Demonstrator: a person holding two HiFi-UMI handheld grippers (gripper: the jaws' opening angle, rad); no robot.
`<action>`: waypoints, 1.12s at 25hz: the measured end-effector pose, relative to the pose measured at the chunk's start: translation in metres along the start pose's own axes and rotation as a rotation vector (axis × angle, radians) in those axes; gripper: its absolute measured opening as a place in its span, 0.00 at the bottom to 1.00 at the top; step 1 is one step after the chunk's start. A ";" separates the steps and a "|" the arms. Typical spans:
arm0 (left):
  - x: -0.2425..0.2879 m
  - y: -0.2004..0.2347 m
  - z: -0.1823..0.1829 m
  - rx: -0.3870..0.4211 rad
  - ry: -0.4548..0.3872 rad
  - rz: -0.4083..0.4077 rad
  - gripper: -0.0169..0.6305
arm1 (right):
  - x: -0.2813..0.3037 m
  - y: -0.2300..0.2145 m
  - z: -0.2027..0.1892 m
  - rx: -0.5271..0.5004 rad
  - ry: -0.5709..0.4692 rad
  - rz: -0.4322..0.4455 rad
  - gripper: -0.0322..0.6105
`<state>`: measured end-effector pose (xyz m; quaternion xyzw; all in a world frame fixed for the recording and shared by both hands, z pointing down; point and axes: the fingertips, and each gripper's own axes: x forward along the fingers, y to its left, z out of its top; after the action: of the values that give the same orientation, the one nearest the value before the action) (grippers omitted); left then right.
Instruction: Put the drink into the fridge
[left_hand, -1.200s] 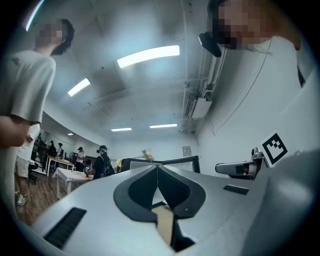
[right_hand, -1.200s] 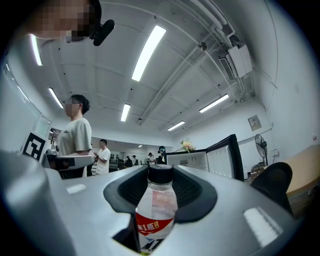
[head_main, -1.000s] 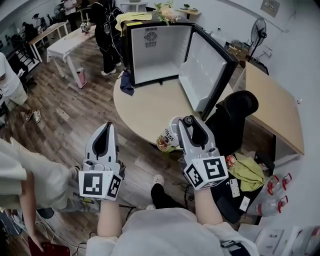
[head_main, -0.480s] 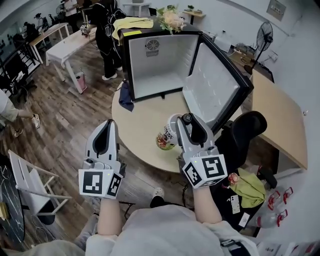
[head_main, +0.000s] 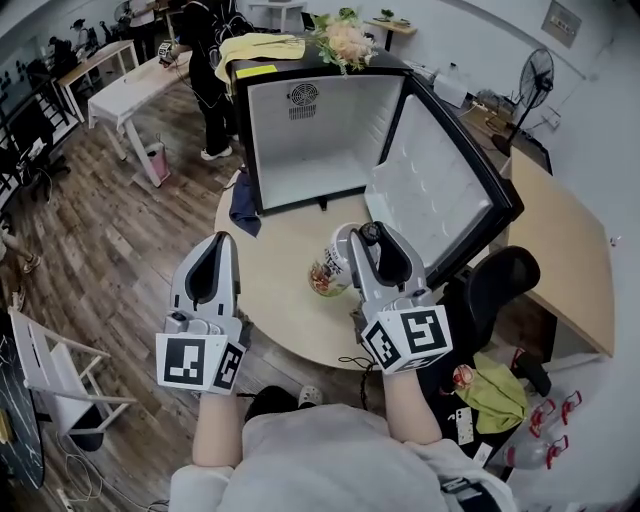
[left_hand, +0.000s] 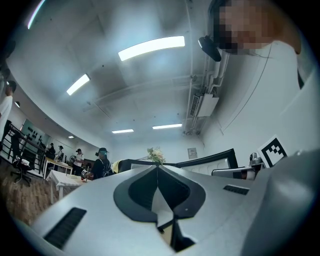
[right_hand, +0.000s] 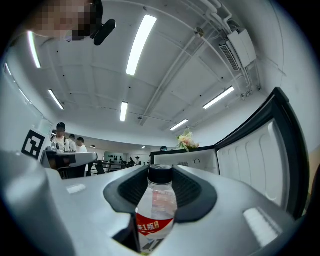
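The drink is a clear bottle (head_main: 330, 265) with a black cap and a red-and-white label, and my right gripper (head_main: 366, 240) is shut on it above the round beige table (head_main: 285, 320). In the right gripper view the bottle (right_hand: 159, 200) stands upright between the jaws, its cap level with the fingertips. The small black fridge (head_main: 310, 130) stands open at the table's far side; its white inside looks bare and its door (head_main: 440, 190) swings out to the right. My left gripper (head_main: 215, 245) hovers over the table's left edge, shut on nothing; its jaws (left_hand: 157, 170) meet at the tip.
A dark blue cloth (head_main: 243, 200) hangs at the table's edge left of the fridge. Flowers (head_main: 345, 35) and a yellow cloth (head_main: 260, 45) lie on the fridge. A black office chair (head_main: 500, 275) sits right of the door. A person in black (head_main: 205, 50) stands behind.
The table and fridge have come closer and now lie under both grippers. The right gripper still holds the bottle. The person at the left has gone from view.
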<state>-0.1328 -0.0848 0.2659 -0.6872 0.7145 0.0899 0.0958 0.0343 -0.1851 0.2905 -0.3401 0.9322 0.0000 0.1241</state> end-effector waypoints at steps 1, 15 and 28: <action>0.004 0.001 -0.003 0.000 0.005 0.000 0.04 | 0.003 -0.003 -0.002 0.004 0.005 -0.001 0.30; 0.080 0.036 -0.036 -0.028 0.047 -0.071 0.04 | 0.072 -0.033 -0.030 0.012 0.045 -0.057 0.29; 0.174 0.086 -0.069 -0.071 0.080 -0.225 0.04 | 0.158 -0.056 -0.058 -0.008 0.084 -0.182 0.29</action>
<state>-0.2264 -0.2669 0.2865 -0.7690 0.6325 0.0764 0.0524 -0.0601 -0.3332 0.3151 -0.4234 0.9019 -0.0220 0.0830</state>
